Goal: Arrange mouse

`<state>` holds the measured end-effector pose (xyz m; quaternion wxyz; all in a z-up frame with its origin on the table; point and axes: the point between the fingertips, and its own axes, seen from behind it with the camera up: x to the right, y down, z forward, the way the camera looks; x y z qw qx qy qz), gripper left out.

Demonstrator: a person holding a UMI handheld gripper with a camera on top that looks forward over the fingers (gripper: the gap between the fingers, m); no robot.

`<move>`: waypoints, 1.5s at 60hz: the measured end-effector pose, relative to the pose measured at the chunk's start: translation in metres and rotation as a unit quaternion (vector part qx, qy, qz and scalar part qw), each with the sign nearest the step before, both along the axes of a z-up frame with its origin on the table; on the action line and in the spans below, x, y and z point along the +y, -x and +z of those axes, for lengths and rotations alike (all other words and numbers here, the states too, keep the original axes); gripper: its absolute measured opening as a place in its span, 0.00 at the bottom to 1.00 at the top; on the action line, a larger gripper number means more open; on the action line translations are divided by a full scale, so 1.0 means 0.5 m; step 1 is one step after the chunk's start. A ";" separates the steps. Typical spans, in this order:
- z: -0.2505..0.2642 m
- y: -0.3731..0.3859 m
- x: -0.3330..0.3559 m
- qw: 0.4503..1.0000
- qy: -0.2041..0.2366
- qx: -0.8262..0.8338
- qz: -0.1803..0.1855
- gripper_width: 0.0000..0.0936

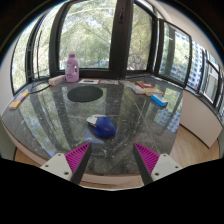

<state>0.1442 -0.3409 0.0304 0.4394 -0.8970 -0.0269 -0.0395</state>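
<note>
1. Tongs (112, 158) spread wide, nothing between the magenta pads (77, 157), hovering over the near edge of the counter (60, 115).
2. Mouse (102, 125), blue, lying on the counter just ahead of the tongs, toward 12 o'clock from the gap and slightly left of its middle; not touched by either finger.
3. Counter top glassy and reflective, mirroring trees and window bars; rounded outline, pale rim along the near edge.
4. Dark round mat (85, 93) beyond the mouse, at about 11 o'clock from it, well apart.
5. Pink bottle (72, 67) upright near the far edge, past the mat, at about 11 o'clock.
6. Small orange-and-blue item (19, 102) at the counter's left edge, roughly 10 o'clock from the mouse; kind unclear.
7. Orange block (159, 101) and another small item (145, 87) near the right edge, around 2 o'clock; kinds unclear.
8. Room ringed by tall windows (95, 30) with dark frames, green foliage outside; light wooden floor (190, 145) to the right below the counter.
</note>
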 end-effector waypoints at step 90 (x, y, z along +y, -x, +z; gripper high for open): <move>0.424 -0.058 0.459 0.971 -0.186 -0.031 -0.147 0.38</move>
